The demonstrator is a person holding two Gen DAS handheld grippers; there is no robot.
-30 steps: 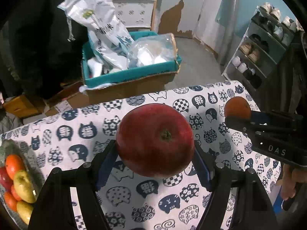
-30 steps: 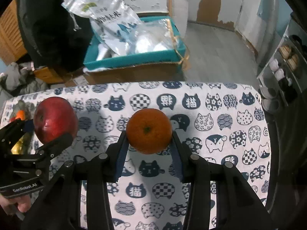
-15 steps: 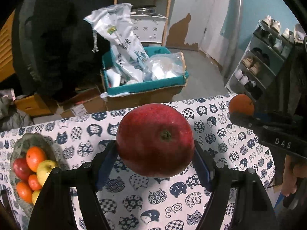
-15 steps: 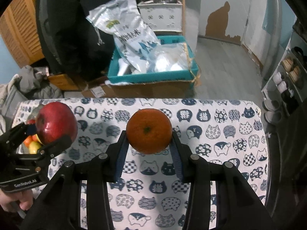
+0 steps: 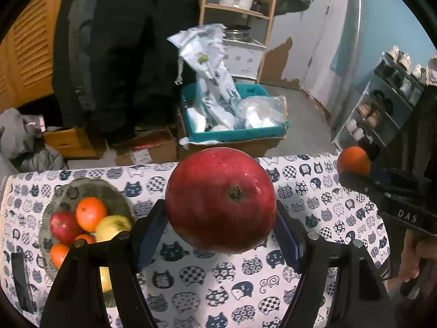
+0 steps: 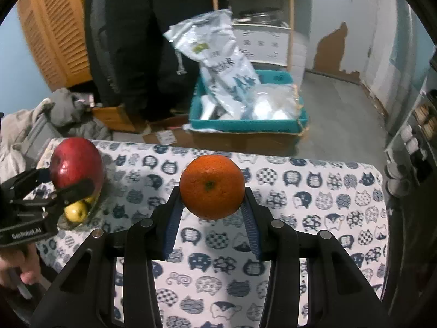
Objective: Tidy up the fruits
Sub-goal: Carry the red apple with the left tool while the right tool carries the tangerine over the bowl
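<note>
A big red apple [image 5: 220,201] is clamped between the blue pads of my left gripper [image 5: 221,229], held above the cat-print tablecloth [image 5: 245,281]. My right gripper [image 6: 211,218] is shut on an orange [image 6: 212,187], also lifted off the cloth. The left wrist view shows the right gripper [image 5: 355,173] with its orange [image 5: 353,160] at the right edge. The right wrist view shows the left gripper [image 6: 68,184] with the apple [image 6: 75,162] at the left, over the bowl. A grey bowl [image 5: 109,191] at the table's left end holds several apples and oranges.
Beyond the table's far edge stands a teal box [image 5: 235,134] stuffed with plastic bags on cardboard cartons. A person in dark clothes [image 5: 123,54] stands behind it. A shoe rack [image 5: 382,104] is at the right, a wooden shelf [image 5: 237,8] at the back.
Both grippers have risen and pulled back with their fruit, so more of the table and room shows. The fruit bowl has come further into the left wrist view.
</note>
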